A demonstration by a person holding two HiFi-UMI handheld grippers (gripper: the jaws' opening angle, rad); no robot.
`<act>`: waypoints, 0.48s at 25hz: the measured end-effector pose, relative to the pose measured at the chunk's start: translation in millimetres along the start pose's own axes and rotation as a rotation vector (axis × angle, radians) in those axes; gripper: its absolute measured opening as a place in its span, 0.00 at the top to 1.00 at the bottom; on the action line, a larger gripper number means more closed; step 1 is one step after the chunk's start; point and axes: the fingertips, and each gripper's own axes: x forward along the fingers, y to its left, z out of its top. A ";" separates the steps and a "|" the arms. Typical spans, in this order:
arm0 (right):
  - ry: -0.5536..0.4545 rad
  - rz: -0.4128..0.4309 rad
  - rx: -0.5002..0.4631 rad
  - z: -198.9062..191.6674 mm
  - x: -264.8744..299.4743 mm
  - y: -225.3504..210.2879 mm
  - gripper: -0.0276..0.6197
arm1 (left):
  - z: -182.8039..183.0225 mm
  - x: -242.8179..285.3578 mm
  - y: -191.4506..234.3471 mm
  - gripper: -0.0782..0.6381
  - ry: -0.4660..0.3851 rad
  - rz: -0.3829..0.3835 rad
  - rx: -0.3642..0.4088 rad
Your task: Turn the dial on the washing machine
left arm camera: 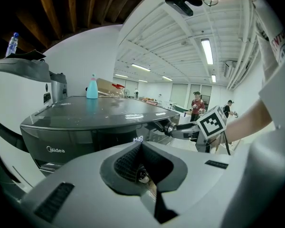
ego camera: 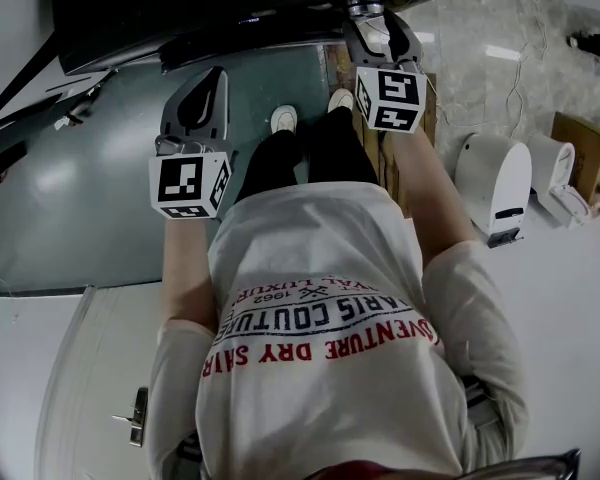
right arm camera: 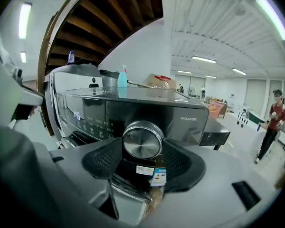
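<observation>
The dark washing machine (ego camera: 100,168) stands in front of me, with its black control panel (right arm camera: 99,115) facing the right gripper view. A round silver dial (right arm camera: 142,139) sits on that panel. My right gripper (right arm camera: 142,145) has its two ribbed pads (right arm camera: 104,158) against the dial's left and right sides, shut on it. The head view shows the right gripper (ego camera: 372,18) up at the panel. In the left gripper view it holds the dial (left arm camera: 170,127) from the right. My left gripper (ego camera: 216,76) hangs over the machine's lid, shut and empty, and its pads (left arm camera: 126,163) meet.
A blue bottle (left arm camera: 92,87) stands on the machine's lid (left arm camera: 99,109). The panel display (right arm camera: 77,115) is lit. White appliances (ego camera: 493,183) and a cardboard box (ego camera: 580,153) stand on the floor to the right. People (right arm camera: 270,122) stand far off in the hall.
</observation>
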 end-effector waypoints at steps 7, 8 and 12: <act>-0.025 0.023 0.055 0.2 -0.9 -1.1 0.52 | -1.2 -0.5 -1.5 0.87 -0.002 -0.006 0.008; -0.029 0.027 0.062 0.3 -2.4 0.0 0.52 | -1.2 -0.6 -1.7 0.87 -0.004 -0.008 0.005; -0.049 -0.012 -0.088 3.3 -10.4 8.8 0.50 | 0.8 -1.3 -0.5 0.87 -0.023 0.003 0.001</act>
